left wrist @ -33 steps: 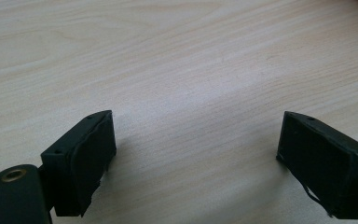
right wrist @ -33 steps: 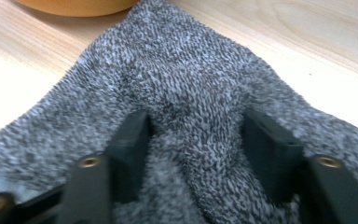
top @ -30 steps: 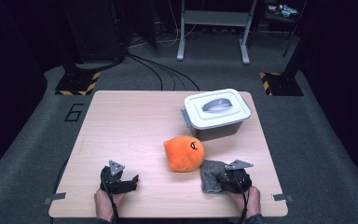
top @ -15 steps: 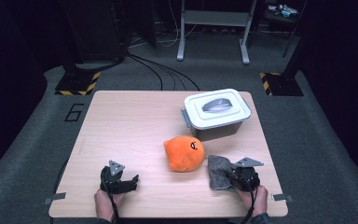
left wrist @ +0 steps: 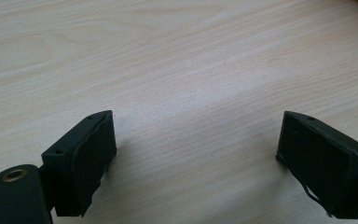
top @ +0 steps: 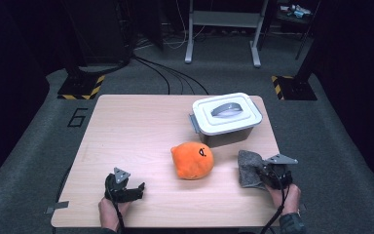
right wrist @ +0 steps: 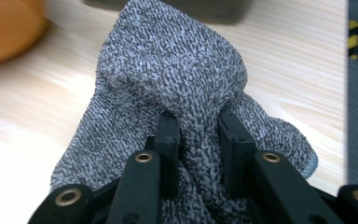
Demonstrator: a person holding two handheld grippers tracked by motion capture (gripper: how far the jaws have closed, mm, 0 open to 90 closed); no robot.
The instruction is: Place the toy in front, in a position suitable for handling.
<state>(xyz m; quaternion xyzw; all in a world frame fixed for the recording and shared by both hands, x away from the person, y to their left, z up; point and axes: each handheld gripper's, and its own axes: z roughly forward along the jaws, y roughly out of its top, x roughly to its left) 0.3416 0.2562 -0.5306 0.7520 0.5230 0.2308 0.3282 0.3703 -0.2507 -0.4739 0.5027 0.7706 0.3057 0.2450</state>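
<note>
A grey knitted cloth (right wrist: pixel 177 84) is pinched between the jaws of my right gripper (right wrist: pixel 198 135), which is shut on it; the cloth bunches up over the fingertips. From above, that cloth (top: pixel 249 168) hangs from the right gripper (top: pixel 265 173) near the table's front right edge, lifted a little. An orange plush toy (top: pixel 193 160) lies at the table's middle. My left gripper (top: pixel 131 189) rests at the front left, and its own view has it (left wrist: pixel 196 154) open over bare wood, nothing between the jaws.
A grey lidded plastic box (top: pixel 226 117) stands at the back right of the wooden table (top: pixel 126 131). Beyond the table are a dark floor, cables and a metal stand. The orange toy's edge (right wrist: pixel 4 32) lies left of the cloth.
The right gripper has moved to the right and slightly up with the grey cloth, away from the orange toy. The left gripper has stayed put.
</note>
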